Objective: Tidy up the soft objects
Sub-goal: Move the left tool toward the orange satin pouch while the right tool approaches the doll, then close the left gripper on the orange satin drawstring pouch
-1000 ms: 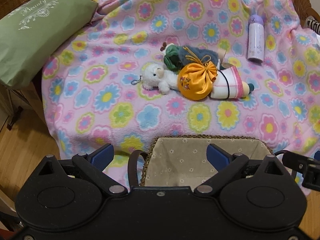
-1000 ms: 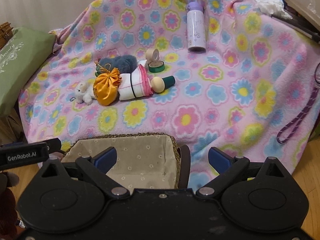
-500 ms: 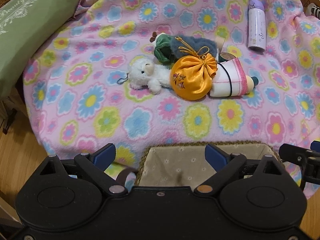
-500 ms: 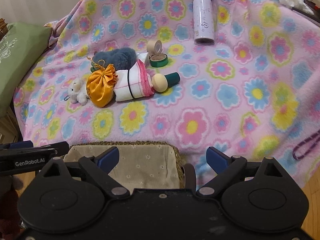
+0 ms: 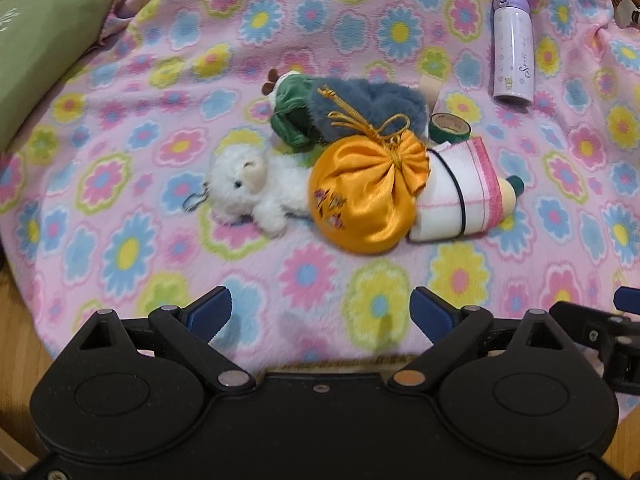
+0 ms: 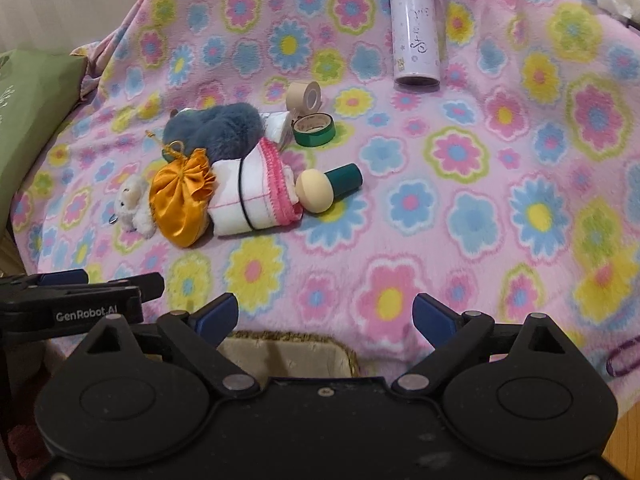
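Soft stuff sits in one clump mid-left on the flowery pink blanket: a white plush lamb, an orange satin pouch, a rolled white-and-pink cloth and a grey-blue fuzzy toy, all touching. Non-soft bits crowd in: a green tape roll and a beige tape roll just behind, a wooden peg doll poking out of the cloth, and a lilac bottle upper right. Green cushion at far left.

Compared with a second ago the clump looks closer, and the lined basket is now just a sliver at the bottom.

Both the left gripper and right gripper tilt down over the blanket's near edge, jaws wide, nothing in them.
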Demonstrator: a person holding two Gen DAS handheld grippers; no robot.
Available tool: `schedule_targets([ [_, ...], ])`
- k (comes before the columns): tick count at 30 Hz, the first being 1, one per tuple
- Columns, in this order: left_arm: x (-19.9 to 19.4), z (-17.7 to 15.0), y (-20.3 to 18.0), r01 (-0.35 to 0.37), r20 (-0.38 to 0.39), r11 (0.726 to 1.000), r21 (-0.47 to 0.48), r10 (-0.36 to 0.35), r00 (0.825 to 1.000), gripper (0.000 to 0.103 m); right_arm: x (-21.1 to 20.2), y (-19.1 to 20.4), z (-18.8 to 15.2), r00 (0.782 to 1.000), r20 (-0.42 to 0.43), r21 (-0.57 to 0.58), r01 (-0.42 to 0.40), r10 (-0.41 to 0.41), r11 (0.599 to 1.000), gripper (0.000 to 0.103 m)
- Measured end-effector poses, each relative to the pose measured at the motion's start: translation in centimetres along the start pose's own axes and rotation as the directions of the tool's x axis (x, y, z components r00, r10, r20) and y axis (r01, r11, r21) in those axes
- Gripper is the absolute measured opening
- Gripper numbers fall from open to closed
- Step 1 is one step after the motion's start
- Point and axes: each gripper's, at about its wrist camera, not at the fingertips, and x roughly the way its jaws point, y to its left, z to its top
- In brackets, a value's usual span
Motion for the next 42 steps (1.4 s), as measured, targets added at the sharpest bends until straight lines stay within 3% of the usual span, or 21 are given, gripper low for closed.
schedule_targets([
  [21,5.2,4.2,-0.7,0.047,-0.009,0.999,0.018,-0.047,0.999,0.095,3.3,-0.4,1.6,0.998,-0.056,0.022,0.007,-0.006,1.000,0.095],
  [42,5.8,5.6,-0.2,0.110,0.042,0.994,-0.025,-0.109,0.993,0.100,4.6,-0.5,2.7,0.998,-0.060,0.027,0.016,-0.014,0.999,0.095],
])
